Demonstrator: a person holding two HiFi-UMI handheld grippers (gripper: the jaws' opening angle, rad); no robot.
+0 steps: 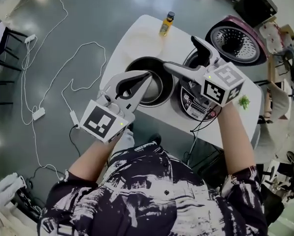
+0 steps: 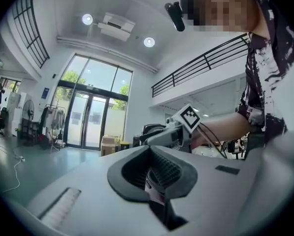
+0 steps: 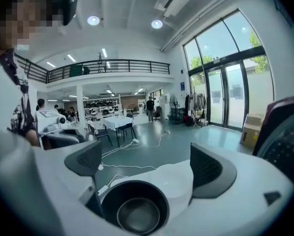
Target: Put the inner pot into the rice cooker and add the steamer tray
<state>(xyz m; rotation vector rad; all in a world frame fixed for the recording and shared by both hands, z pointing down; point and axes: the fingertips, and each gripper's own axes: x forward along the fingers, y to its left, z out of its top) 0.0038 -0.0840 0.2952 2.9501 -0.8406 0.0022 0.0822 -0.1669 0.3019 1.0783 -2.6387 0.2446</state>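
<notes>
Inner pot point(image 1: 159, 90): centre frame, on white surface point(image 1: 137, 38), just left of rice cooker point(image 1: 198, 102).
Left gripper point(image 1: 146, 77): clamped on pot rim.
Right gripper point(image 3: 147, 163): jaws apart, above pot.
Risk: one-sided rim hold lets pot tilt or slip, striking cooker.

The shirt point(image 1: 151, 191) is black-and-white patterned, short-sleeved; the left claw point(image 1: 147, 76) and right claw point(image 1: 180, 51) are white.
</notes>
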